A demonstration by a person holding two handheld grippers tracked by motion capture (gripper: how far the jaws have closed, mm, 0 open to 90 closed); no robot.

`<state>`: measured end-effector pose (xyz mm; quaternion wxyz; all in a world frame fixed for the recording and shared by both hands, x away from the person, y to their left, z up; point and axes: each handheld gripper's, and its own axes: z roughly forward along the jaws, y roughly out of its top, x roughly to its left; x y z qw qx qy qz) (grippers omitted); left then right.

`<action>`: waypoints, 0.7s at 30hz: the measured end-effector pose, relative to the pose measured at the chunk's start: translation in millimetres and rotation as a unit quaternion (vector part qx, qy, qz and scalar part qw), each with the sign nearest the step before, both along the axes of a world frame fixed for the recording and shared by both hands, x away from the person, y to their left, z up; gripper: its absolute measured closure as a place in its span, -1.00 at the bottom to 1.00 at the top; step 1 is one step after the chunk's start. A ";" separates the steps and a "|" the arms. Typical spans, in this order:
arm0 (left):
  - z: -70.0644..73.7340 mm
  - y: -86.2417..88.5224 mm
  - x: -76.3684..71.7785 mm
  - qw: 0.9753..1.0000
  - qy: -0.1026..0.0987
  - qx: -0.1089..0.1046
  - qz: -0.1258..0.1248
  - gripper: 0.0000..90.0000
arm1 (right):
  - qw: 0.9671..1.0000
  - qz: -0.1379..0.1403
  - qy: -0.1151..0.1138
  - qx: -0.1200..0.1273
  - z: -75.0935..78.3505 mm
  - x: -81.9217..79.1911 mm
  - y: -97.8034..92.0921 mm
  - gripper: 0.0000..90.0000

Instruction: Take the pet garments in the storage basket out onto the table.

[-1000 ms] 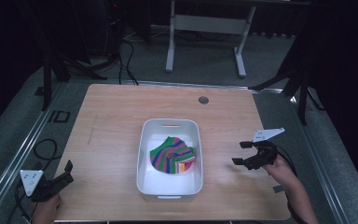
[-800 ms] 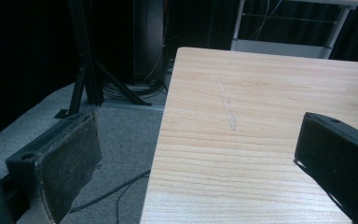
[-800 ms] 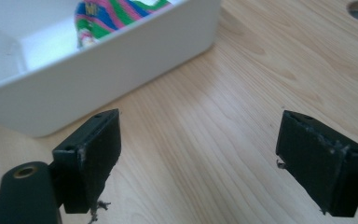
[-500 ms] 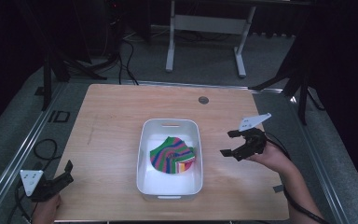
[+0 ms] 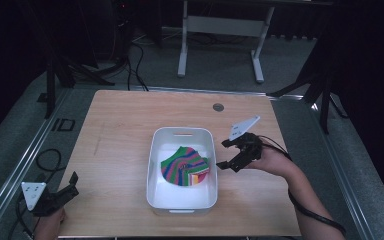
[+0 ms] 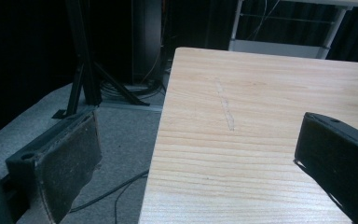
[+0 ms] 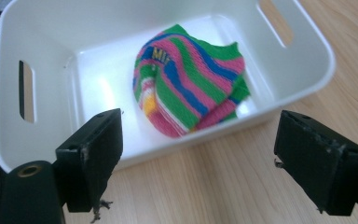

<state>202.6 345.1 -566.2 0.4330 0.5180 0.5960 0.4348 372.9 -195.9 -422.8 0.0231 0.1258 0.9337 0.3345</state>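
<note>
When you look down from the high view, a white tub sits in the middle of the wooden table. A stripy cloth lies crumpled inside it, pushed toward the right wall. The right gripper hangs just beside that right wall, above the table, and it points at the tub. Its jaws are spread wide with nothing between them. I think it is held there, open and aimed, so it can reach over the wall and pinch the cloth. The left gripper waits far away at the near left corner of the table, well apart from the tub. It looks parked there so it is out of the way.

From the left gripper view, the two black jaws stand far apart and hold nothing. One hangs past the table edge, over the grey floor. Bare wood lies ahead of them. This tells us something the high view is too small to show: this gripper is truly empty and open.

From the right gripper view, the tub's wall is close in front of the wide jaws. The cloth shows up big here, with green, pink and blue stripes and a bit of yellow. You can also see the slot handles cut in the tub's ends.
</note>
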 end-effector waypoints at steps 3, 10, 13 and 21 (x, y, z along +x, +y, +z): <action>0.0 0.2 0.0 1.000 0.000 0.000 -0.001 -0.98 | 1.000 0.015 0.002 -0.018 -3.3 1.3 15.7 -0.64; 0.1 0.6 0.0 1.000 0.000 -0.001 -0.002 -0.98 | 0.998 0.038 0.009 -0.051 -11.9 3.8 44.5 -0.64; 0.1 0.4 0.1 1.000 0.002 -0.001 0.000 -0.98 | 0.997 0.048 0.012 -0.061 -15.9 4.0 55.8 -0.64; 0.1 1.1 -0.1 1.000 0.000 -0.002 -0.002 -0.98 | 0.993 0.068 0.020 -0.091 -32.4 4.7 82.9 -0.64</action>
